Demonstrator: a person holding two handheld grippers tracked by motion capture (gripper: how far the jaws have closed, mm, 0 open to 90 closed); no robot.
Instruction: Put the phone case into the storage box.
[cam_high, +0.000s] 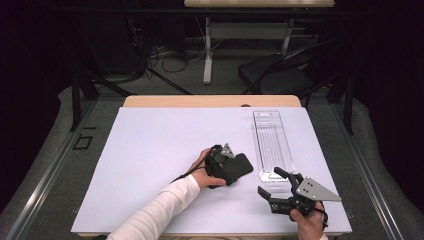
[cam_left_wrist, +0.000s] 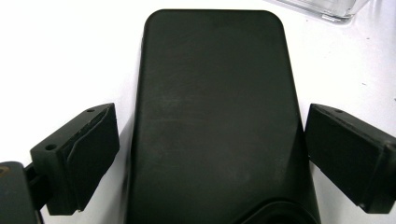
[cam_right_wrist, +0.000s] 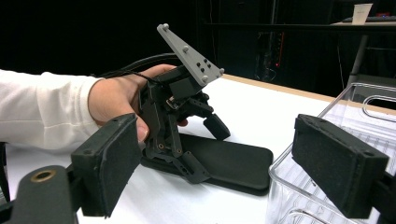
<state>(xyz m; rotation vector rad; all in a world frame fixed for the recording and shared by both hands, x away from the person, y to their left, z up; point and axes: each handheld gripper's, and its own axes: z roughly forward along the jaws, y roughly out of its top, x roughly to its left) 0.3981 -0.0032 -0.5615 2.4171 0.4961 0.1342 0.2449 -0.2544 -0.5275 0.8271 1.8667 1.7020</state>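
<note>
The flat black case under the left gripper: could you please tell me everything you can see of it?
The flat black case is a matte, smooth slab with rounded corners, plastic or rubber by its look. It lies flat on the white table, beside the near end of the clear tray. The left gripper straddles it; its fingers stand on either side, apart from its edges.

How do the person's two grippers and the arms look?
Both grippers are black with two blocky padded jaws. The left gripper and right gripper each carry a grey three-cornered plate with small holes. A black cable trails from the left one. The left arm wears a white sleeve.
</note>
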